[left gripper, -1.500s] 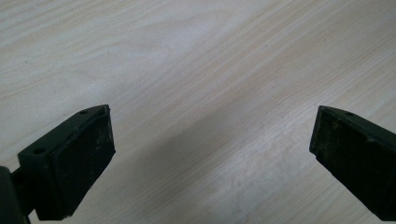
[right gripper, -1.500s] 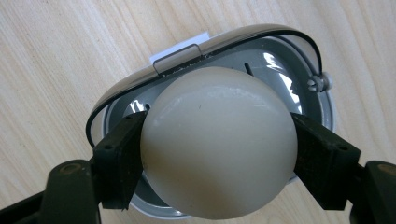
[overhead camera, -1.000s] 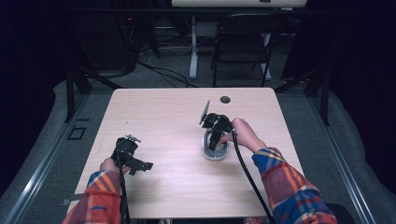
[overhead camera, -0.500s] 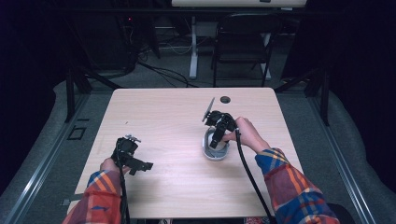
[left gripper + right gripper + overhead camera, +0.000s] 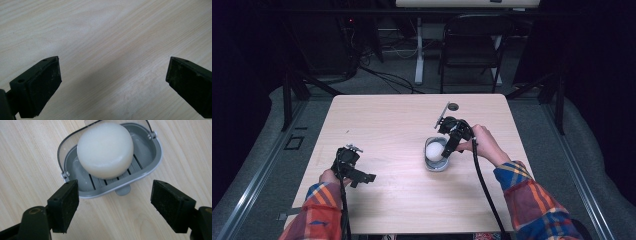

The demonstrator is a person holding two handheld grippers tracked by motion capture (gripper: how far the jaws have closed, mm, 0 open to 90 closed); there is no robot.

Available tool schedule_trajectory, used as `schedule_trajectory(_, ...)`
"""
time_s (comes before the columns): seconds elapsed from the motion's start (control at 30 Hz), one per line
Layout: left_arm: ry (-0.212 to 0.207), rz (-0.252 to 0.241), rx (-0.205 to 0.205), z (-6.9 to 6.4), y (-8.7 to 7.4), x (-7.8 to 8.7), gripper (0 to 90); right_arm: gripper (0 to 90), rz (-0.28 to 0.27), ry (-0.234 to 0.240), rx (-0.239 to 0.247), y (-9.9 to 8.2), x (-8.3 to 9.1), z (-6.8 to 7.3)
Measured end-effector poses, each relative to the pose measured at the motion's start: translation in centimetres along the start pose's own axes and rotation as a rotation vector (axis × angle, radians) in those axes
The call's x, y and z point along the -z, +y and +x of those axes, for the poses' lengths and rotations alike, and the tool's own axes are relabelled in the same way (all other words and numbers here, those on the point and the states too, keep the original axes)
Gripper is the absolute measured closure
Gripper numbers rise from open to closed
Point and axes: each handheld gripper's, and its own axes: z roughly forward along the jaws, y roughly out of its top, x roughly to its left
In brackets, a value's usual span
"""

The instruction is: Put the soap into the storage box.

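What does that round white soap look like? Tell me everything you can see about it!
The soap is a smooth, creamy-white round bar, like a thick puck with soft edges and a matte surface. It rests a little tilted inside a grey soap dish, on the dish's ribbed floor, under a thin wire handle. The dish stands on the pale wooden table. Nothing else touches the soap; the right gripper hangs above it, jaws apart.
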Motion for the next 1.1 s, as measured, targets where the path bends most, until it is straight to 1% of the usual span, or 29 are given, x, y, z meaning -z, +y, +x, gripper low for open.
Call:
schedule_trajectory(0.13,0.001,-0.002,0.001,0.0,0.0,0.0,0.0,18.0,-0.003,-0.009,-0.007,-0.9,0.7,-0.3)
schedule_trajectory(0.17,0.001,-0.002,0.001,0.0,0.0,0.0,0.0,15.9,-0.007,-0.013,-0.014,-1.2,0.9,-0.3)
schedule_trajectory(0.33,0.001,-0.003,0.001,0.0,0.0,0.0,0.0,12.1,-0.009,-0.048,-0.021,-2.7,2.0,-0.4)
schedule_trajectory(0.37,0.001,-0.003,0.001,0.0,0.0,0.0,0.0,10.8,-0.019,-0.06,-0.029,-3.1,2.1,-0.3)
schedule_trajectory(0.43,0.003,-0.003,0.002,0.0,0.0,0.0,0.0,8.5,-0.009,-0.074,-0.024,-3.7,2.5,-0.3)
schedule_trajectory(0.6,0.003,-0.003,0.002,0.0,0.0,0.0,0.0,4.1,-0.013,-0.099,-0.037,-5.5,3.2,-0.1)
schedule_trajectory(0.67,0.004,-0.003,0.002,0.0,0.0,0.0,0.0,3.2,-0.02,-0.105,-0.044,-6.2,3.5,0.0)
schedule_trajectory(0.7,0.004,-0.002,0.001,0.0,0.0,0.0,0.0,3.0,-0.01,-0.116,-0.041,-6.5,3.7,0.0)
schedule_trajectory(0.77,0.004,-0.002,0.001,-0.1,0.0,0.0,0.0,2.3,-0.021,-0.115,-0.051,-7.2,3.9,0.1)
schedule_trajectory(0.87,0.004,-0.002,0.001,-0.1,0.0,0.0,0.0,0.8,-0.01,-0.13,-0.055,-8.1,4.2,0.0)
schedule_trajectory(0.97,0.002,0.002,-0.001,-0.1,0.0,0.0,0.0,0.2,-0.022,-0.138,-0.071,-9.1,4.3,-0.1)
schedule_trajectory(1.03,0.004,-0.001,-0.001,-0.1,0.0,0.0,0.0,0.0,-0.012,-0.151,-0.075,-9.6,4.5,-0.1)
schedule_trajectory(1.07,0.003,0.0,0.002,-0.1,0.0,0.0,0.0,0.0,-0.026,-0.144,-0.088,-10.0,4.4,-0.1)
schedule_trajectory(1.1,0.003,0.0,0.0,-0.1,0.0,0.0,0.0,0.0,-0.03,-0.143,-0.094,-10.3,4.4,-0.1)
